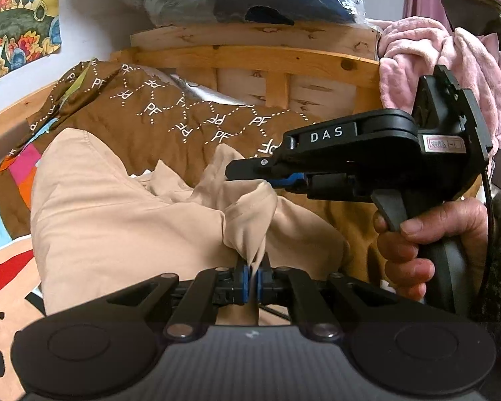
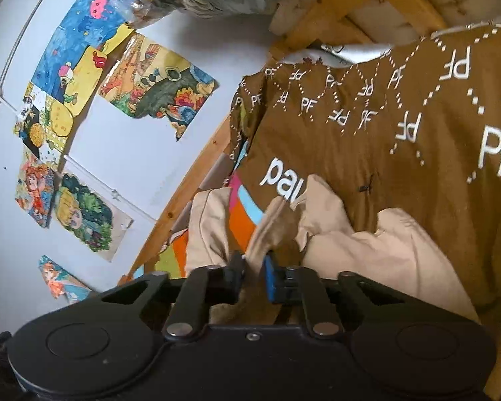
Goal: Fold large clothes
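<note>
The soft beige cloth garment (image 1: 117, 214) lies crumpled on the brown bedspread with white letters (image 1: 170, 123) on the wooden bed (image 1: 250, 56), and the left tool (image 1: 253, 280) and the right tool (image 2: 255, 275) each pinch tight on a bit of it

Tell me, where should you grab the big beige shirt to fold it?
By its bunched edges. The beige garment lies flat on the brown quilt, so only raised folds offer a pinch. The left gripper and right gripper each clamp one, reaching in low from the near side.
</note>
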Available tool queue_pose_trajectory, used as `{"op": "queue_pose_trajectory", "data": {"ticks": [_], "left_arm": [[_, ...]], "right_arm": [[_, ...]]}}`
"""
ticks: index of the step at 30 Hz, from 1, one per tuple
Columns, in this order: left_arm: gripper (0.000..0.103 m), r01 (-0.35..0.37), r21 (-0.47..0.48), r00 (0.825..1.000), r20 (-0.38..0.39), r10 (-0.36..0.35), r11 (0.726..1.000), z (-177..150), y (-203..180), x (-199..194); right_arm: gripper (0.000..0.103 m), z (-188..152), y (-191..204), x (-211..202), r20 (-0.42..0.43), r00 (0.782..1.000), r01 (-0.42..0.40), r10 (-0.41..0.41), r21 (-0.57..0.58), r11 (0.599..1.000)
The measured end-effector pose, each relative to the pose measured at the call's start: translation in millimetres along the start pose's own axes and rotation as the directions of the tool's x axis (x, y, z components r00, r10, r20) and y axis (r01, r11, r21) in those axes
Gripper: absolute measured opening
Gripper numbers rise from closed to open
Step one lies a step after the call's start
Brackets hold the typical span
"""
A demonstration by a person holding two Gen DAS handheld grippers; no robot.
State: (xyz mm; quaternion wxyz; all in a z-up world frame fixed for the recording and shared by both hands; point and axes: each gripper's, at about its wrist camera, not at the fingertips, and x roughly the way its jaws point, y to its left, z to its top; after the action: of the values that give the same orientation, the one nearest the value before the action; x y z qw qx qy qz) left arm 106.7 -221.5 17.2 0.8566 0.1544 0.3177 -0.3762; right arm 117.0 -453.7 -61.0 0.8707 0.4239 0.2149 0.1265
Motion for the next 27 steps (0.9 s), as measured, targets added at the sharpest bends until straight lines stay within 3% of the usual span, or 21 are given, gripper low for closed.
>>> {"op": "queue_pose_trajectory", "data": {"ticks": [7,13,20,24,27], "left_arm": [[0.003,0.054,0.02,0.998,-0.018,-0.054,0.998,3.6,-11.3,25.6],[0.003,0.123,-0.03,0.988,-0.086,-0.126,0.992,-12.4,-7.4,63.5],[0.005,0.151,-0.017,0.986,-0.075,-0.152,0.988,-28.3,-11.8,64.0],[0.01,0.152,0.007,0.986,-0.064,-0.151,0.988,-32.4,-17.2,61.0],[0.013,0.167,-0.028,0.984,-0.052,-0.168,0.986,-30.5,-17.5,61.0]], "right_arm": [[0.01,5.5,2.9,-7.8,0.046,0.997,0.058,-0.055,-0.062,0.996],[0.01,10.3,-14.4,-8.6,0.034,0.981,0.191,-0.189,-0.093,0.977],[0.01,0.7,-22.2,10.8,-0.051,0.923,0.362,-0.382,-0.226,0.904],[0.01,-2.0,-19.3,5.2,-0.063,0.913,0.377,-0.404,-0.249,0.892],[0.01,-4.8,-19.4,8.4,-0.065,0.898,0.404,-0.436,-0.274,0.873]]}}
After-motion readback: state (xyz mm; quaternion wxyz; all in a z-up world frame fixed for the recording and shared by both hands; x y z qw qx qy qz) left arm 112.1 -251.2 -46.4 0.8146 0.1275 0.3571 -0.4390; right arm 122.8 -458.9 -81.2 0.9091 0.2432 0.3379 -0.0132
